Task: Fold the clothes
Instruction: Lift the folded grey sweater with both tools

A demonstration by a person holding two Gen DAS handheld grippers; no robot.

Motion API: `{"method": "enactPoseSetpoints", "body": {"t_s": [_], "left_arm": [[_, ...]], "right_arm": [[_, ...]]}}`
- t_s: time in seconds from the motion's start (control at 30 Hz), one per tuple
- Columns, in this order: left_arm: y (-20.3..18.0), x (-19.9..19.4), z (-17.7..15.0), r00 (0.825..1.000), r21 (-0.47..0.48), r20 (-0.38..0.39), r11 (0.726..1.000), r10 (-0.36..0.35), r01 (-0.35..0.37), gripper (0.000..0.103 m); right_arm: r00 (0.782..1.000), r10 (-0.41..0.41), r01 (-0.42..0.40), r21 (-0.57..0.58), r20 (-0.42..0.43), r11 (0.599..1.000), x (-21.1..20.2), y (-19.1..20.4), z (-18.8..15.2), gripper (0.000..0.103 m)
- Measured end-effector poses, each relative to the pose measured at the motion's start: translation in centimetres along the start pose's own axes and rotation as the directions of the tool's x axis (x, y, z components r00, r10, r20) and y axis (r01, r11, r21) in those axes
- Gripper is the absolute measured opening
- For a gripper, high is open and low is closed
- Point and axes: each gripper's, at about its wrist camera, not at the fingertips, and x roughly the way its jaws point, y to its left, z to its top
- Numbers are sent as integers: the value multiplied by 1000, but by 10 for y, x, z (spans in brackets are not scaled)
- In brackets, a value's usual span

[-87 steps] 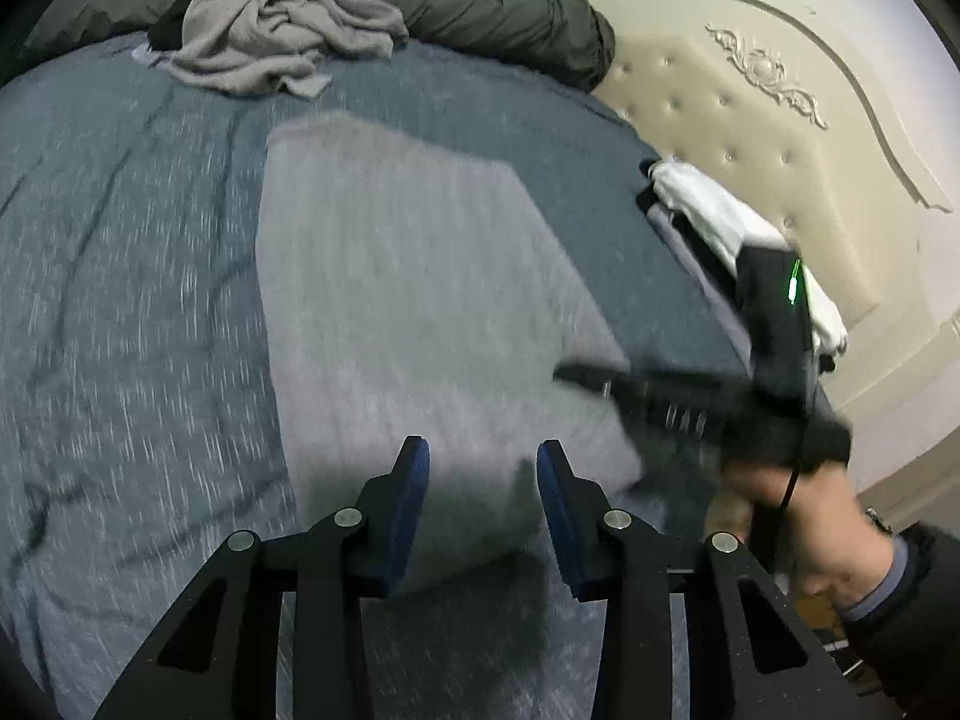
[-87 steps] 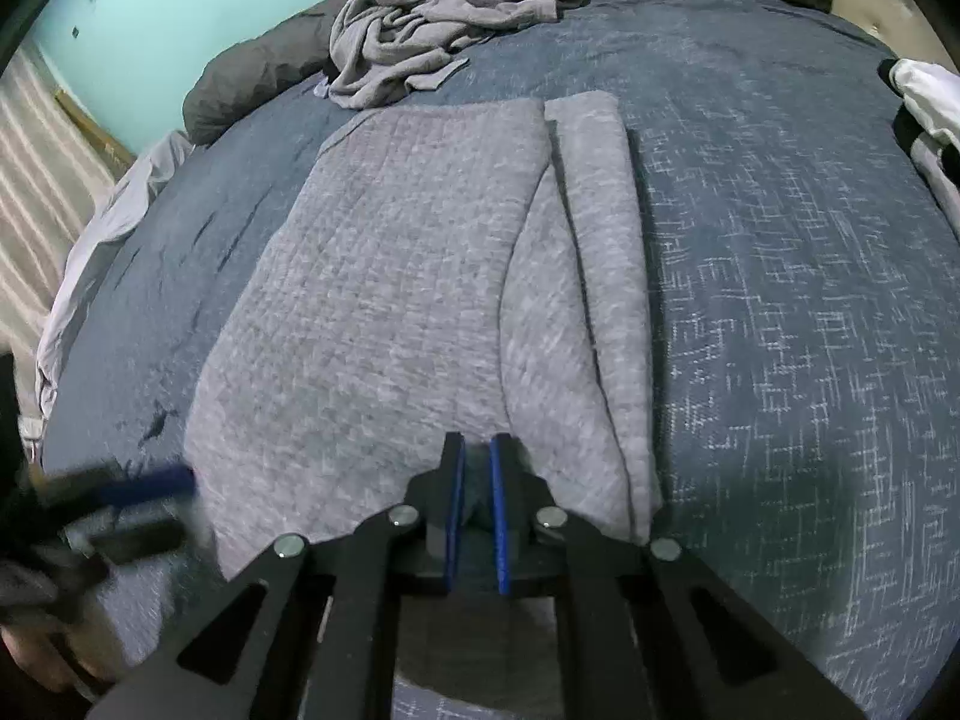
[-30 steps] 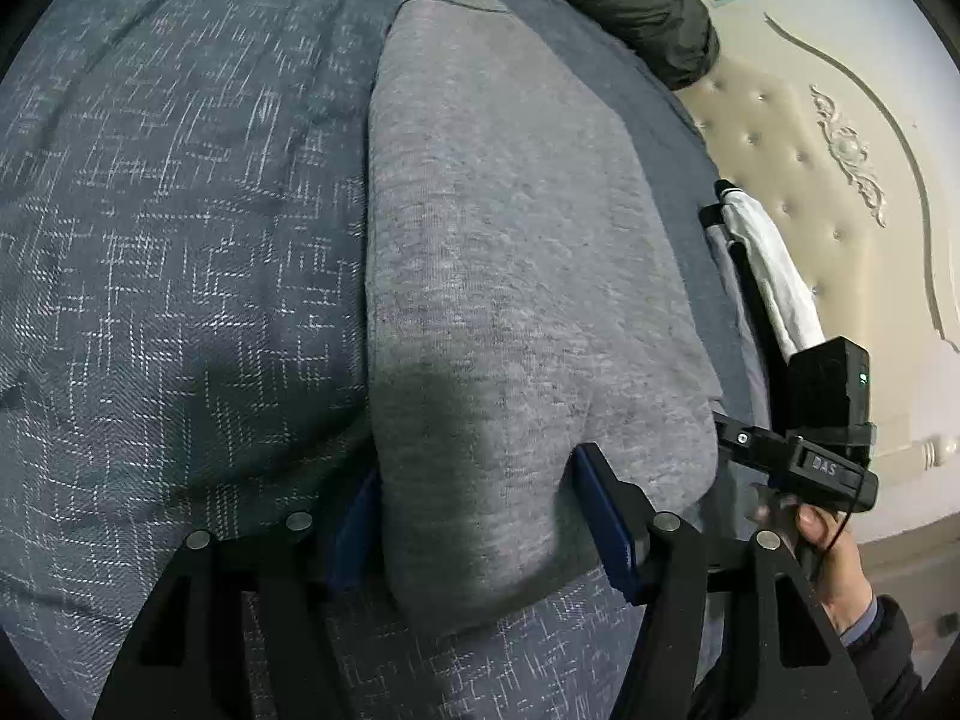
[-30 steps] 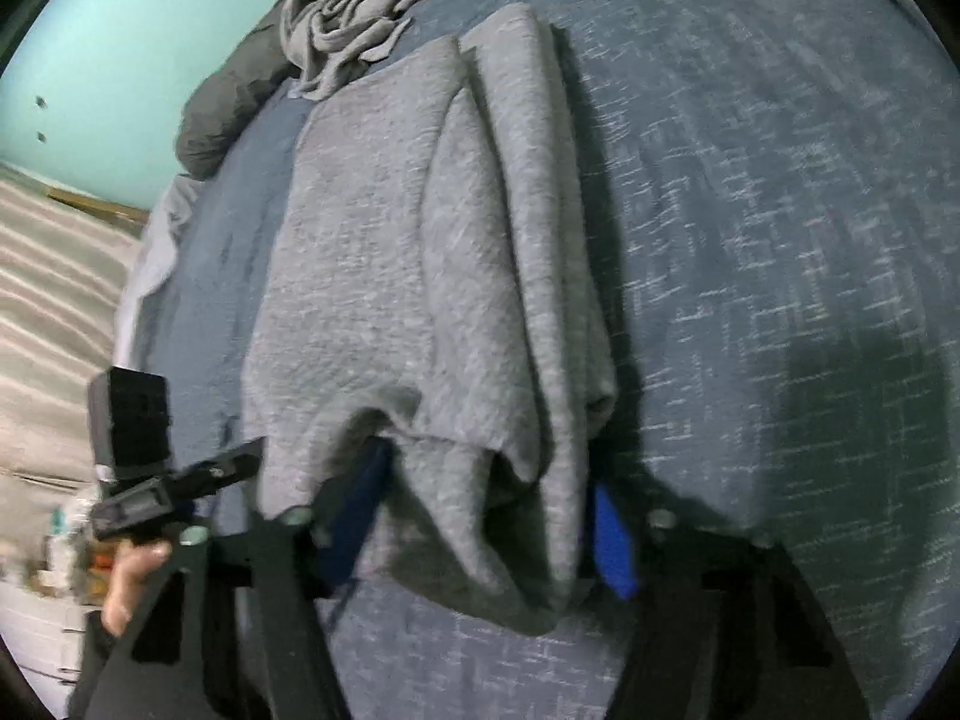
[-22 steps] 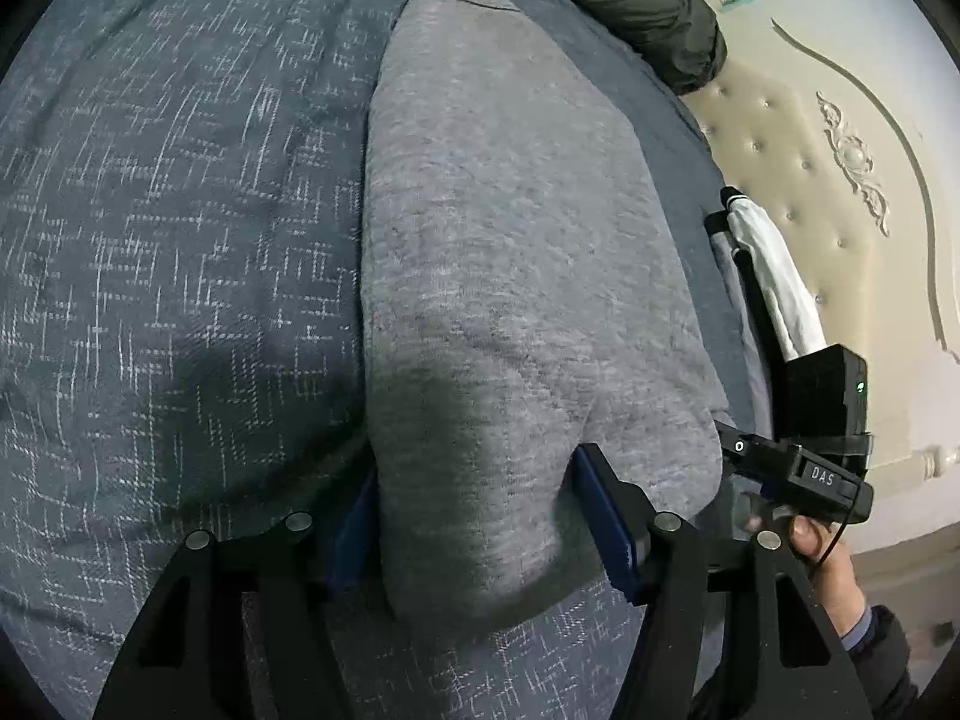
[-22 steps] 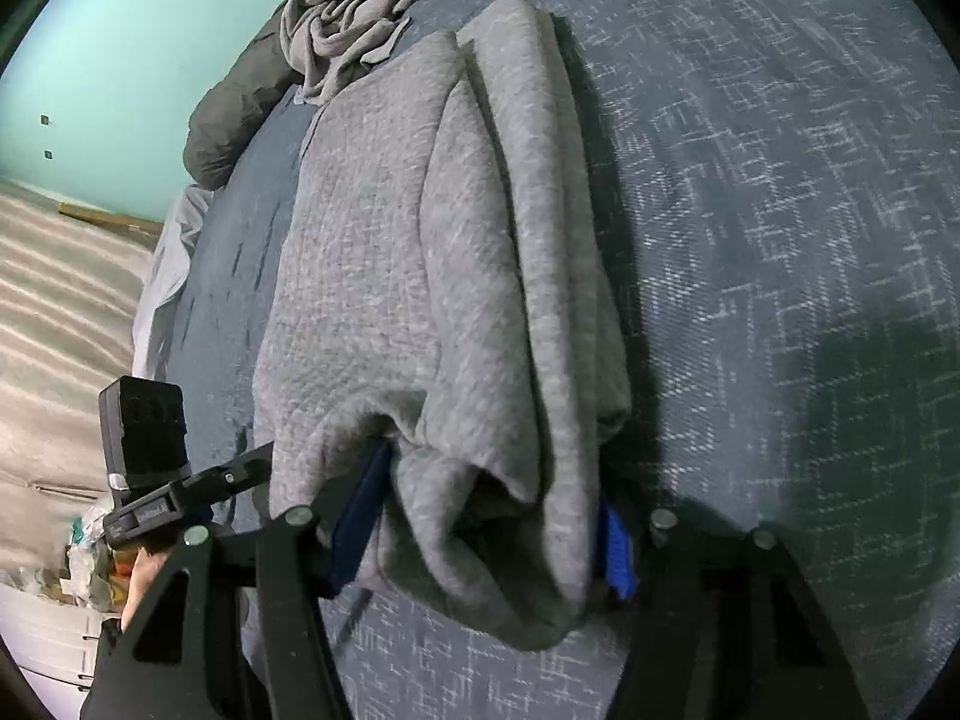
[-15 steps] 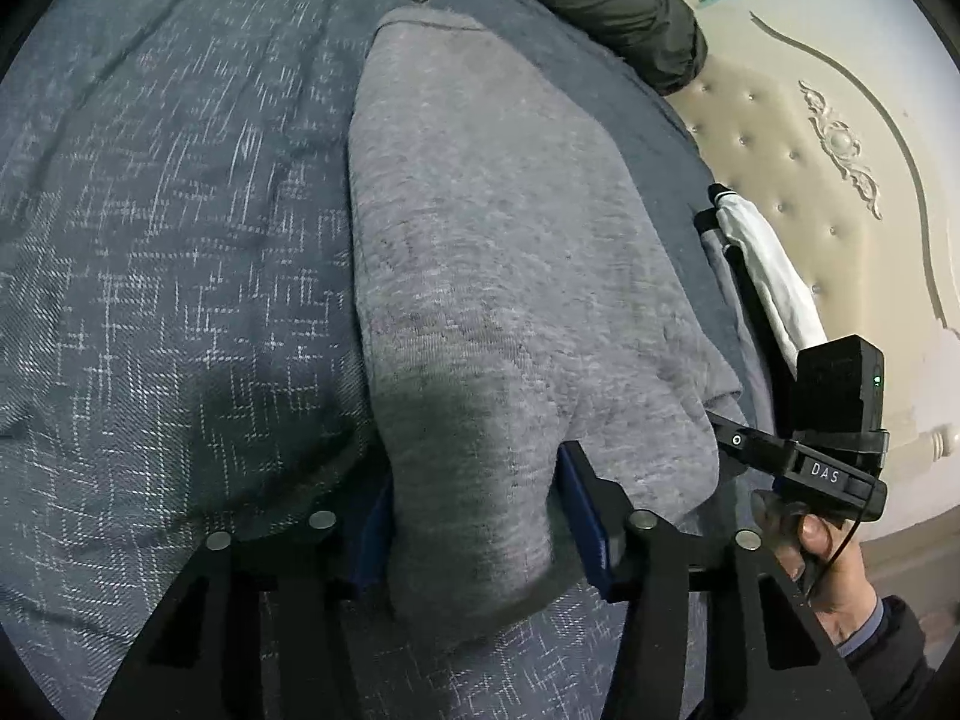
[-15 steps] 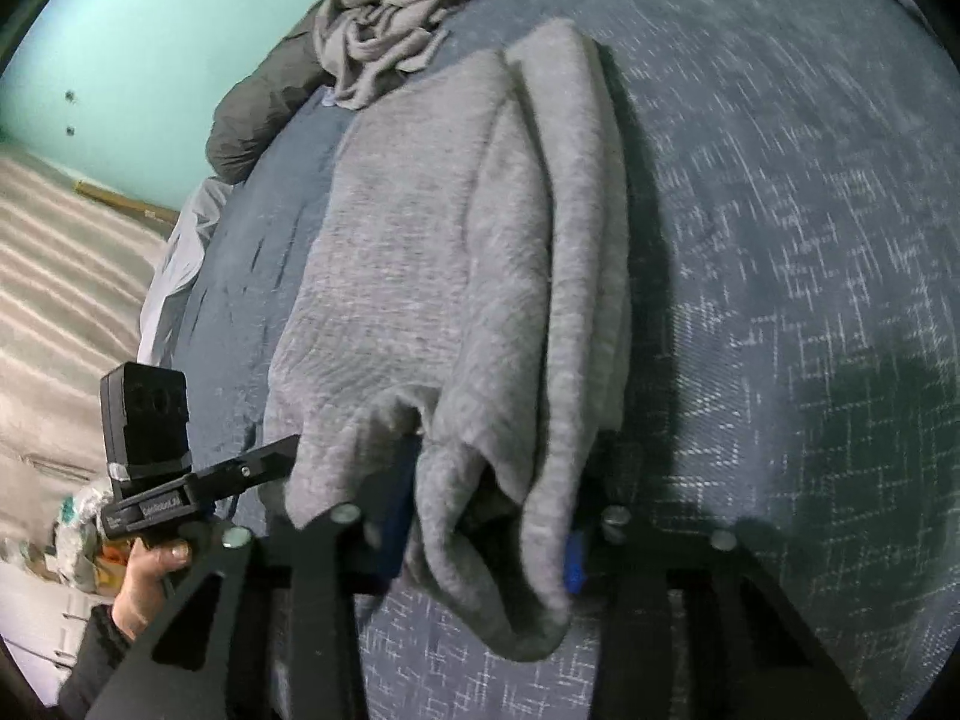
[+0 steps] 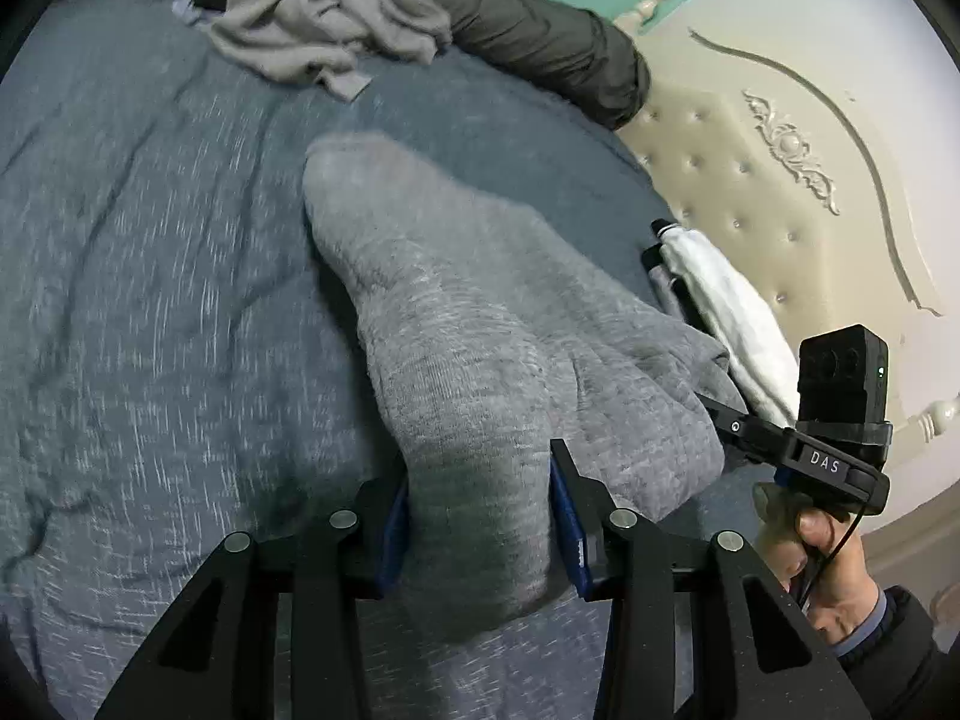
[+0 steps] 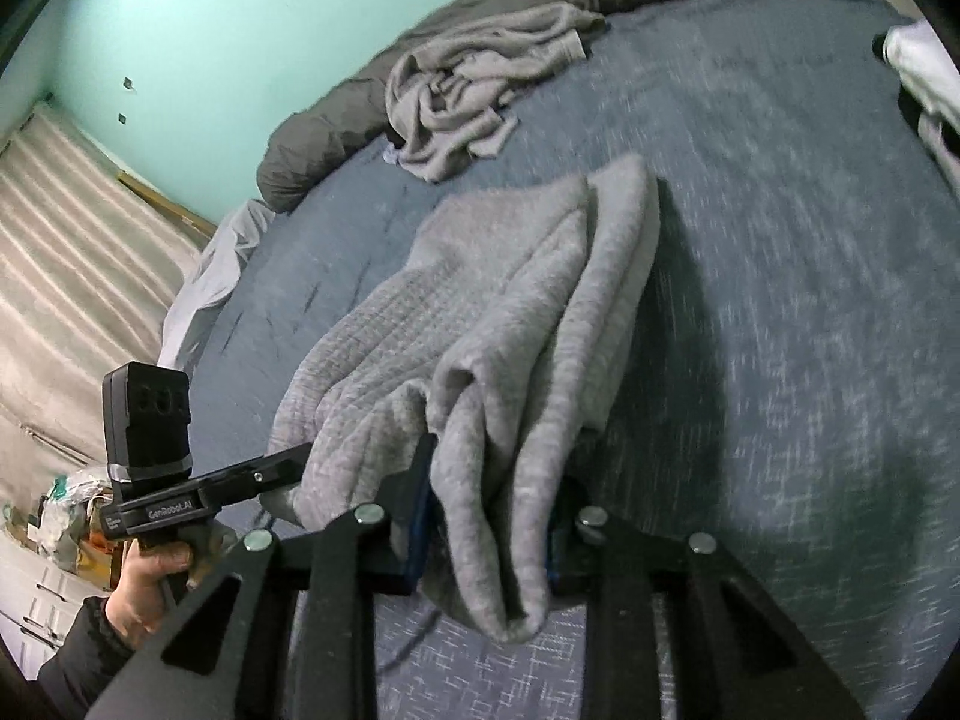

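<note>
Gripping the near end of the grey garment (image 9: 480, 360) with my left gripper (image 9: 480, 504): jaws partly apart and closing, the cloth bunched thick between the blue pads (image 9: 393, 525) and spilling below them. The garment's far end lies on the blue-grey bedspread (image 9: 138, 300), while the near end is raised in my grip.

Off to the right of that view, my right hand (image 9: 822, 546) holds the other gripper's handle; white letters on its black body read "DAS". Behind it, a white cloth (image 9: 726, 312) lies at the bed's edge, beside the cream tufted headboard (image 9: 780, 210).

In the right wrist view, going from the left: my left hand (image 10: 147, 576) wraps the left gripper's handle, and its label reads "GenRobot.AI". A camera block sits atop that handle.

My right gripper (image 10: 489, 531) is at centre, jaws narrower than the left's and closing, clamped on folded layers of the same garment (image 10: 510, 312), which hang in a fold below the pads.

A crumpled grey garment (image 10: 474, 90) lies far back on the bedspread, against a dark grey duvet (image 10: 336, 138). Teal wall behind
</note>
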Motion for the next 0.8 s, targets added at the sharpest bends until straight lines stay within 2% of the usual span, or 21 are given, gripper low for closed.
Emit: {"method": "enactPoseSetpoints", "body": {"t_s": [0.13, 0.4, 0.8], "left_arm": [[-15, -20, 10, 1000, 29, 26, 1000, -6, 6, 44], [-72, -37, 41, 997, 100, 73, 995, -12, 5, 44], [-168, -42, 82, 994, 197, 97, 980, -60, 40, 44]], "right_arm": [[999, 7, -6, -27, 37, 1000, -23, 9, 15, 26], [994, 10, -2, -78, 106, 997, -75, 24, 43, 25], [976, -20, 49, -133, 216, 990, -165, 25, 79, 25]]}}
